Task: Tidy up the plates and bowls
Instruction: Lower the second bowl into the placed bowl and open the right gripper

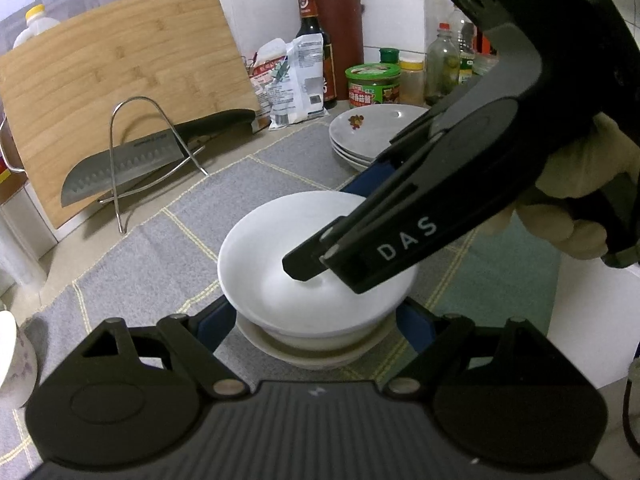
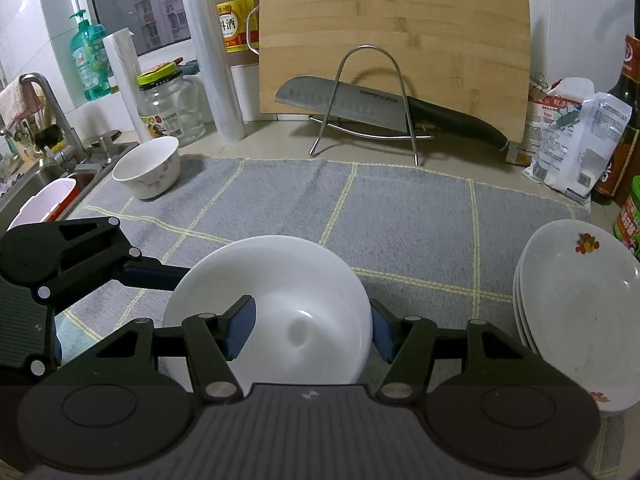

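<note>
Close in front of both cameras, a white bowl (image 1: 316, 260) sits nested on a second bowl (image 1: 320, 350) on the grey checked cloth (image 2: 400, 220) that covers the surface. The left gripper (image 1: 316, 320) has its fingers spread wide on either side of the lower bowl; I cannot tell whether they touch it. The right gripper (image 2: 312, 328) has one finger inside the top bowl and one outside, seemingly pinching the wall, though contact is unclear. A one-sided pinch could tip the top bowl or drag the lower one along. The right gripper's arm reads "DAS". Further off stands a stack of plates (image 2: 576, 312) with a fruit print. Beyond, a knife (image 2: 360, 104) carries illegible lettering.
</note>
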A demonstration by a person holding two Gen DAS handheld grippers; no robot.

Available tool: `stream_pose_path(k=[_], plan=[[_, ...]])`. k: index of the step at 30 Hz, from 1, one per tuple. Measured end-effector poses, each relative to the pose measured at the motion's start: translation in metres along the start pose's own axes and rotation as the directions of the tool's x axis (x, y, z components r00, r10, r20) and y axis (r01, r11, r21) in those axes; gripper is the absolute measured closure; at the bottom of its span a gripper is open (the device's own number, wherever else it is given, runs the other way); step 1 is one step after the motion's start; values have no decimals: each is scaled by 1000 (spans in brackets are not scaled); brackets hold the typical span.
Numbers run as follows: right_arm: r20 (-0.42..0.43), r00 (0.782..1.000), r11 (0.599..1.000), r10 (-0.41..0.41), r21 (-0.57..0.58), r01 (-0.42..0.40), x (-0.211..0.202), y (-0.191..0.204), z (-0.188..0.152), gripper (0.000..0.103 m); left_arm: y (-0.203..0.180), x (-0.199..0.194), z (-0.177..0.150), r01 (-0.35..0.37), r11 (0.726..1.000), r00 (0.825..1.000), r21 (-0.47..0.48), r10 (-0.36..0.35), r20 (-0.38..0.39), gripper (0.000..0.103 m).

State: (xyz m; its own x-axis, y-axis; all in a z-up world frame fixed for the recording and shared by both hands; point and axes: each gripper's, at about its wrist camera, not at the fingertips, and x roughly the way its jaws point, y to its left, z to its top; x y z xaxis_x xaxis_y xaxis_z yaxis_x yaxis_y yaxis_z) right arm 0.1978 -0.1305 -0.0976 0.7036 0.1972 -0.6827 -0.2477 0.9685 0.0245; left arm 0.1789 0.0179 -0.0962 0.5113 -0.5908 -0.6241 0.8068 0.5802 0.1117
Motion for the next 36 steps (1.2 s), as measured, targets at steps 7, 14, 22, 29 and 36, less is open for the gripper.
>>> stream_pose_path(k=[7, 14, 22, 29, 36], plan=[[-4, 1000, 1000, -18, -8, 18, 2, 3, 0, 37, 0, 0, 0, 3, 1000, 1000, 3, -3, 3, 16], [-4, 1000, 1000, -27, -3, 27, 4, 2, -1, 37, 1, 0, 0, 8, 1000, 1000, 4, -8, 5, 15], [-14, 999, 999, -32, -8, 32, 6, 3, -1, 37, 3, 2, 1, 11, 1000, 1000, -1, -11, 2, 12], [5, 999, 999, -37, -15, 37, 2, 3, 2, 32, 2, 3, 2, -13, 999, 1000, 49, 12, 19, 4], [39, 999, 999, -30, -17, 31, -6, 9, 5, 0, 9, -12, -3, -15, 999, 999, 34, 14, 35, 3]])
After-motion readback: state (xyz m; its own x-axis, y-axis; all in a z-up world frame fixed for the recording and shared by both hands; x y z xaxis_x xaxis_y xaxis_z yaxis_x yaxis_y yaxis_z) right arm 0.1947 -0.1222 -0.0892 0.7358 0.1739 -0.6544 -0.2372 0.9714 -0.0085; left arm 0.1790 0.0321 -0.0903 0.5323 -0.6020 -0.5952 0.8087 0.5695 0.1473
